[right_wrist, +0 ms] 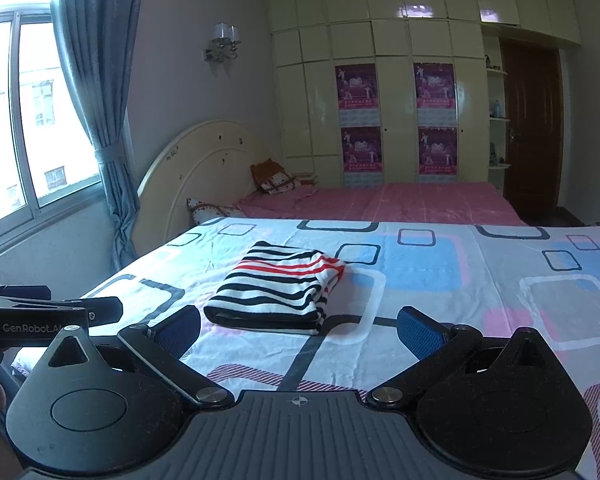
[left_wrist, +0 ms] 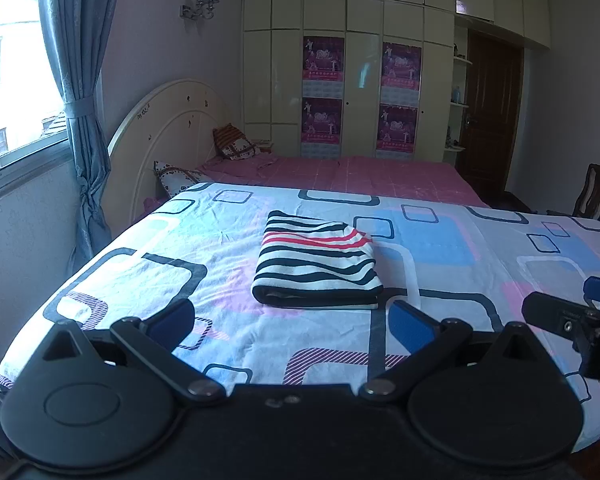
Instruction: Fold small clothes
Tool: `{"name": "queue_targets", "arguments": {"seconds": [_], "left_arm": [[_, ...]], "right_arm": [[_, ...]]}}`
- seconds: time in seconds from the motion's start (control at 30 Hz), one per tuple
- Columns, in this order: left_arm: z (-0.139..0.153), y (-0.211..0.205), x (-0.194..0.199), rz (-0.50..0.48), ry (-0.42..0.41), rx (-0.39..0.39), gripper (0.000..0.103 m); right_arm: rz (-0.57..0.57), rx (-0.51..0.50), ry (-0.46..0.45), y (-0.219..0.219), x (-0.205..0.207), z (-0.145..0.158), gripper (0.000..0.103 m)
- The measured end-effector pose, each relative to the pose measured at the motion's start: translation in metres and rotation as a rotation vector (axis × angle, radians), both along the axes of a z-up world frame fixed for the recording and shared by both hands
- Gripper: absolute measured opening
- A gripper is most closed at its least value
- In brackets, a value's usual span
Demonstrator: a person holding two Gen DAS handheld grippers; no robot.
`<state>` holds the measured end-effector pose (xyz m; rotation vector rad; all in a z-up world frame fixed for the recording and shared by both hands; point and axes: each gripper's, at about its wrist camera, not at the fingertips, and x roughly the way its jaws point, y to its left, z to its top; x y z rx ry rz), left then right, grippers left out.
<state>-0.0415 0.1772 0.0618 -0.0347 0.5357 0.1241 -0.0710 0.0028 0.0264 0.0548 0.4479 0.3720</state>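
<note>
A small striped garment (left_wrist: 318,266), white with dark and red stripes, lies folded into a neat rectangle on the patterned sheet (left_wrist: 460,248). It also shows in the right wrist view (right_wrist: 278,290). My left gripper (left_wrist: 292,322) is open and empty, hovering just in front of the garment, not touching it. My right gripper (right_wrist: 298,330) is open and empty, in front of the garment and slightly to its right. The right gripper shows at the right edge of the left wrist view (left_wrist: 572,312); the left gripper shows at the left edge of the right wrist view (right_wrist: 48,312).
The patterned sheet covers a raised surface whose left edge (left_wrist: 60,292) drops toward the wall and window. Behind lies a pink bed (left_wrist: 360,174) with cushions and a headboard. A wardrobe (left_wrist: 360,80), a door and a wooden chair (left_wrist: 594,196) stand at the back.
</note>
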Motion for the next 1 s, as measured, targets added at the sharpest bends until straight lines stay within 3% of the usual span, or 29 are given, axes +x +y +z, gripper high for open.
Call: {"name": "queue_targets", "arguments": {"seconds": [0.8, 1.0], "left_arm": [[-0.004, 0.005, 0.027, -0.008, 0.030, -0.022, 0.103], [-0.009, 0.008, 0.038, -0.019, 0.005, -0.056, 0.096]], "right_arm": [[0.002, 0.013, 0.021, 0.002, 0.019, -0.004, 0.103], [0.000, 0.022, 0.027, 0.000, 0.035, -0.008, 0.103]]}}
